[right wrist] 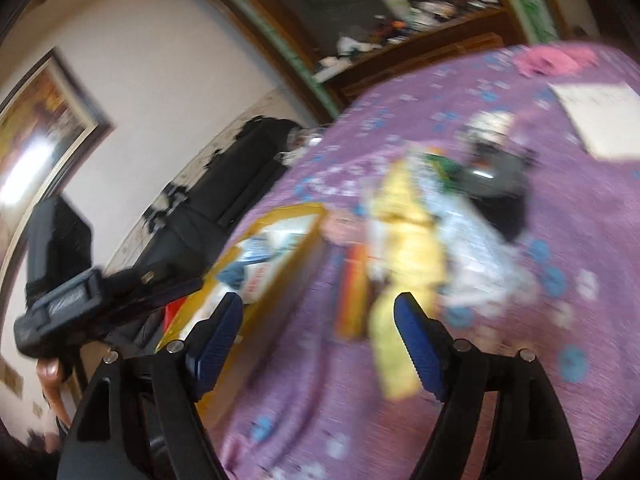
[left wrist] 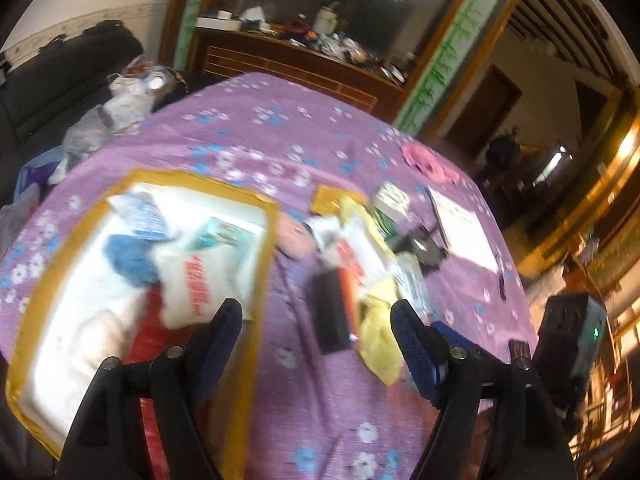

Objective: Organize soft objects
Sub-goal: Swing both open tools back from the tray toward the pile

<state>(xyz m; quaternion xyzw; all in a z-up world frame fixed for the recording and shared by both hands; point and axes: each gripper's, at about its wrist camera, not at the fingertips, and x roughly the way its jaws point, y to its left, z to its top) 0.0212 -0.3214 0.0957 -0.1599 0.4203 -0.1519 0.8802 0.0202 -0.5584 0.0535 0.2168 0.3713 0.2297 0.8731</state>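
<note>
Both tongs (left wrist: 316, 320) (right wrist: 319, 314) apart, empty; bare purple cloth (left wrist: 304, 400) between tray (left wrist: 264, 264) and pile (left wrist: 360, 248).

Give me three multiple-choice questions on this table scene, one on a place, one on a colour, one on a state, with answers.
1. Where is the blue fluffy item?
A. in the yellow-rimmed box
B. on the white paper
C. on the dark sofa

2. What colour is the tablecloth?
A. green
B. purple with flowers
C. plain white

3. How is the left gripper?
A. shut on the yellow cloth
B. shut on nothing
C. open

Answers:
1 A, it lies among white packs inside the rim.
2 B, purple shows around everything.
3 C, its fingers stand apart, empty.
</note>
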